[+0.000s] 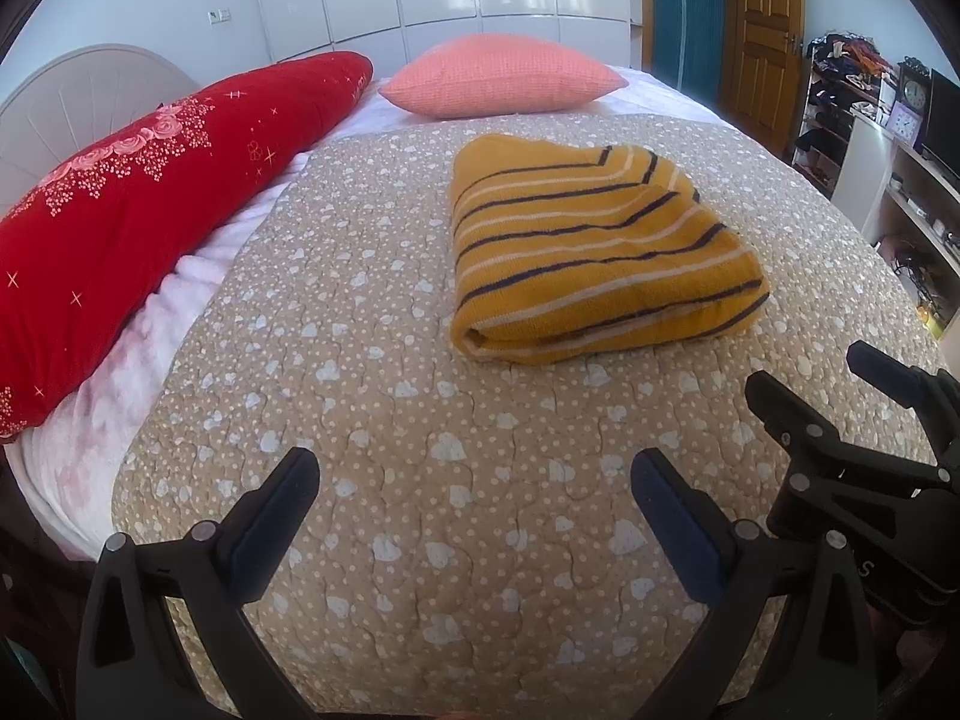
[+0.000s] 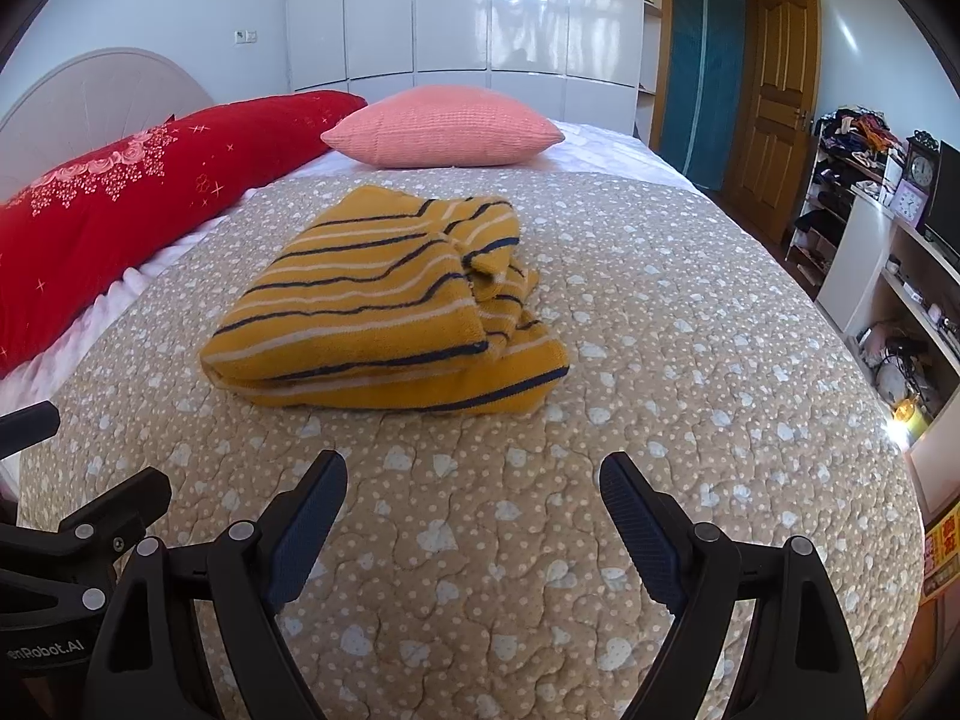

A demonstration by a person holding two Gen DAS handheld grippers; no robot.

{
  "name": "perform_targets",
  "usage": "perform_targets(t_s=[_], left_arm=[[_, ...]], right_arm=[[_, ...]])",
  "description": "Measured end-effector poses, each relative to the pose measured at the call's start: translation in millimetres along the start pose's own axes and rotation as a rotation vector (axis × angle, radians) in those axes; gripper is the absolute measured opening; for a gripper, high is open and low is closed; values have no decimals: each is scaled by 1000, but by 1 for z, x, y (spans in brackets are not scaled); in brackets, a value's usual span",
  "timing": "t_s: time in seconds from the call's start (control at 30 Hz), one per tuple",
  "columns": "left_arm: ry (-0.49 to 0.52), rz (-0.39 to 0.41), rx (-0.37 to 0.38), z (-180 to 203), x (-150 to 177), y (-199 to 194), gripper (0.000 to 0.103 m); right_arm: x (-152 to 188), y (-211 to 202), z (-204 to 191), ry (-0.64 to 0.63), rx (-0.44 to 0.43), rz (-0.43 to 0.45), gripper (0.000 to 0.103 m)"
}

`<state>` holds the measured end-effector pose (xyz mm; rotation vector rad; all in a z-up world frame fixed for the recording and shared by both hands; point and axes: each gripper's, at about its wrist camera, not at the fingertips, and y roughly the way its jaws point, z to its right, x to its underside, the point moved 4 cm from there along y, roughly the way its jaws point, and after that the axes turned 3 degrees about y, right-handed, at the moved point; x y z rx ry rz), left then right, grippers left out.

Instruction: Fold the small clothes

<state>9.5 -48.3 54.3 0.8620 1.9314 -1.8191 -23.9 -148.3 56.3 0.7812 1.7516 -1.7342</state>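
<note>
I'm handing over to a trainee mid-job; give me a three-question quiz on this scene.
1. True or false: the sweater lies folded on the quilt.
2. Which pillow lies nearer the headboard? A) red pillow B) pink pillow
3. What does the right gripper hold?

Key: 1 true. 2 A. 3 nothing; its jaws are open, like the left gripper's.
</note>
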Motion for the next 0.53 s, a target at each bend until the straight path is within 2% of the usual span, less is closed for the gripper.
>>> perform_targets(t_s=[0.53], left_arm=[[-84, -37, 68, -18, 2, 14, 103]], right_arm=[[5, 13, 4, -30, 32, -55, 90]])
